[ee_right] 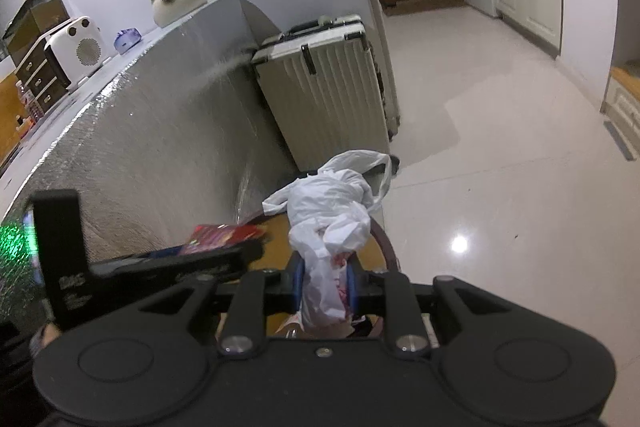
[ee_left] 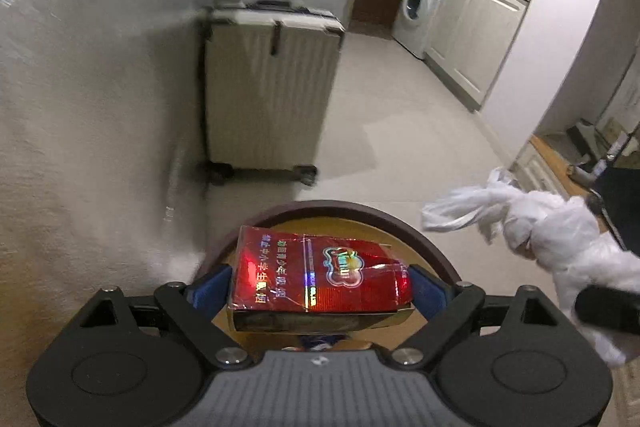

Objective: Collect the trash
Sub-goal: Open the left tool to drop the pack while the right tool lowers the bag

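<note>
A: Trash item one?
B: Red cigarette pack (ee_left: 312, 263), lying crosswise between the blue pads of the left gripper (ee_left: 322, 283), over the round brown-rimmed bin (ee_left: 340, 205).
A: Jaw state?
B: Spread wide. The pads sit right at the pack's two ends; whether they press on it or stand just clear, cannot tell.
A: Item two?
B: Knotted white plastic bag (ee_right: 332, 211), at 3 o'clock from the pack. The right gripper (ee_right: 324, 267) is pinched narrow on its neck, above the same bin.
A: Surroundings?
B: Cream suitcase (ee_left: 272, 87) at 12 o'clock on the floor, washing machine (ee_left: 420, 3) at 1 o'clock, well apart.
</note>
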Demonstrator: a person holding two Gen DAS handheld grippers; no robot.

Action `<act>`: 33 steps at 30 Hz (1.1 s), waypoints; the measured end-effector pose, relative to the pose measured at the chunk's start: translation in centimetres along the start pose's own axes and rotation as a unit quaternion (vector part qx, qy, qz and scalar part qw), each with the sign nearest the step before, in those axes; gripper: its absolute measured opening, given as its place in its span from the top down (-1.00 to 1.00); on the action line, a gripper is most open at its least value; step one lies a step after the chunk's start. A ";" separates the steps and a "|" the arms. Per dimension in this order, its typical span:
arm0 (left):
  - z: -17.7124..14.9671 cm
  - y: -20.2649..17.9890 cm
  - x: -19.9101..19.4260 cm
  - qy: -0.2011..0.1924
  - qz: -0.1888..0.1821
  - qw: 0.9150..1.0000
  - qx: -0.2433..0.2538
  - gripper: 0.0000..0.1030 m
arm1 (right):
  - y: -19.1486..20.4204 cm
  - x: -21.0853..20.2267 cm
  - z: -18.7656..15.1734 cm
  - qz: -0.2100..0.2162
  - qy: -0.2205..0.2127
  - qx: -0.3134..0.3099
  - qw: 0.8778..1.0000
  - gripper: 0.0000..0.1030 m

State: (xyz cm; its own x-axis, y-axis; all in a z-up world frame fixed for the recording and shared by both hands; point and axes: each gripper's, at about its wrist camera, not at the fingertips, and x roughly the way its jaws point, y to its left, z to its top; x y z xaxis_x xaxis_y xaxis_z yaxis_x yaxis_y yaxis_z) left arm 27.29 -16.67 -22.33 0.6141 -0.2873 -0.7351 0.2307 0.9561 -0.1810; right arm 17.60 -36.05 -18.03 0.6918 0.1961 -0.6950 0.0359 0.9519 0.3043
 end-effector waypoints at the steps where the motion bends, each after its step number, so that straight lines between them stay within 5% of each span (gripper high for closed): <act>1: 0.0 0.2 0.7 0.009 0.002 1.000 -0.008 -1.00 | -0.1 0.3 0.0 0.001 0.005 0.002 1.000 0.58; 12: -2.6 3.0 0.0 0.038 0.077 0.995 -0.054 -1.00 | -0.2 4.8 -0.6 0.033 0.093 0.048 0.994 0.58; 20: -2.9 4.1 -2.8 0.010 0.098 0.993 -0.071 -1.00 | -0.1 7.8 -1.0 0.033 0.262 0.110 0.958 0.57; 26: -3.1 4.4 -3.2 0.006 0.095 0.993 -0.073 -1.00 | 3.2 9.8 1.0 -0.025 0.312 -0.037 0.949 0.57; 33: -3.4 4.9 -2.6 0.007 0.098 0.993 -0.073 -1.00 | 6.2 15.1 0.5 -0.035 0.414 -0.195 0.889 0.57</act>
State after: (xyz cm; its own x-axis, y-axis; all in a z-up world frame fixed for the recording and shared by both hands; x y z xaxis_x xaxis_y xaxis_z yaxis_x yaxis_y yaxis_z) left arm 24.26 -11.09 -23.55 0.6263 -0.0960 -0.7736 -0.0036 0.9920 -0.1260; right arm 28.61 -27.32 -26.34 -0.0750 0.0865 -0.9934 -0.3061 0.9461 0.1056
